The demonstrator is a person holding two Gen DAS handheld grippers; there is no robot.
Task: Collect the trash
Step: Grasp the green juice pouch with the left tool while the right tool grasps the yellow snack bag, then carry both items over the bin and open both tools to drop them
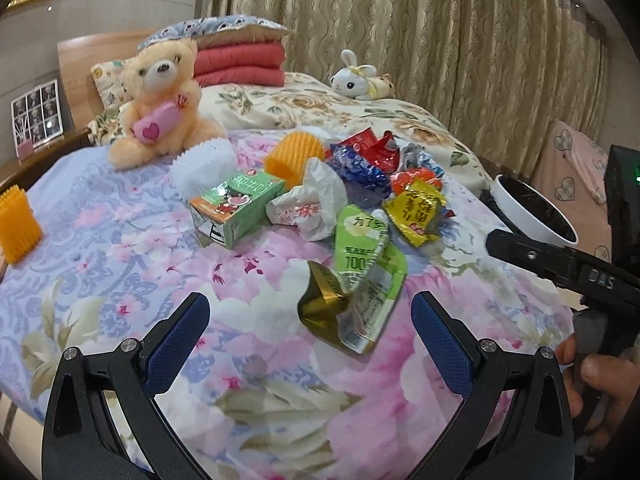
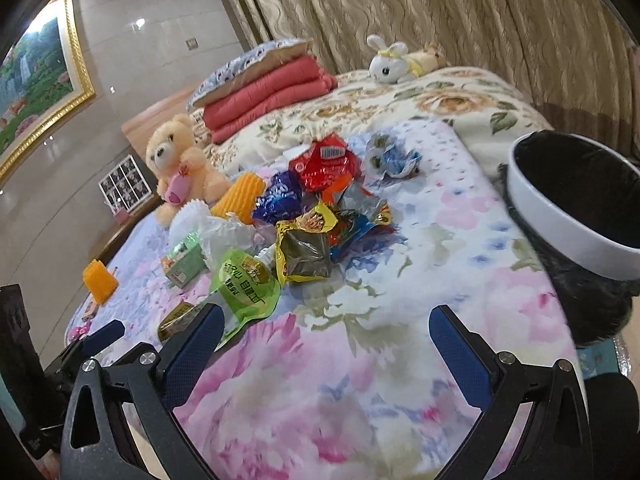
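A heap of trash lies on the floral bed cover: a green pouch with a gold wrapper nearest, a yellow packet, a white plastic bag, a green carton, and red and blue wrappers. My left gripper is open and empty just short of the gold wrapper. My right gripper is open and empty over the cover, right of the green pouch. A white-rimmed bin with a black liner stands at the bed's right edge.
A teddy bear, orange and white foam nets, another orange net, a rabbit toy and folded red blankets lie on the bed. Curtains hang behind. The right gripper shows in the left wrist view.
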